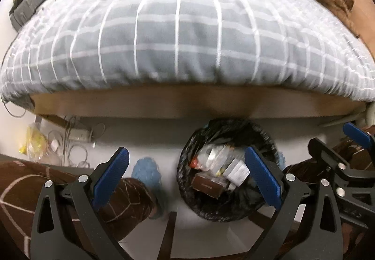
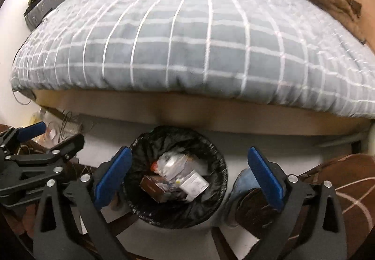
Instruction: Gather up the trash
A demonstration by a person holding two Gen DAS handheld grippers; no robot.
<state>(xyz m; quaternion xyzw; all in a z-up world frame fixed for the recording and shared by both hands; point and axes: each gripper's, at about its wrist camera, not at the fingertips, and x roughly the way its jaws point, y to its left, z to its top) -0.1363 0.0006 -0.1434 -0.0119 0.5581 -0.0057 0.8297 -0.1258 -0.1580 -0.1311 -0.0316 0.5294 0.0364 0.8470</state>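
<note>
Left gripper (image 1: 186, 176) open, empty; right gripper (image 2: 189, 176) open, empty; both above lined bin (image 2: 211, 157) holding trash (image 2: 185, 180), beside bed (image 2: 187, 49)

Left gripper (image 1: 187, 173) and right gripper (image 2: 189, 171) side by side; jaws apparently wide apart, empty

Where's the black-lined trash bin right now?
The black-lined trash bin stands on the floor below the bed's wooden edge, low and central in the right wrist view.

a bed (image 1: 187, 105) under a grey checked duvet (image 1: 182, 25) stands on a pale floor (image 2: 234, 143).
</note>
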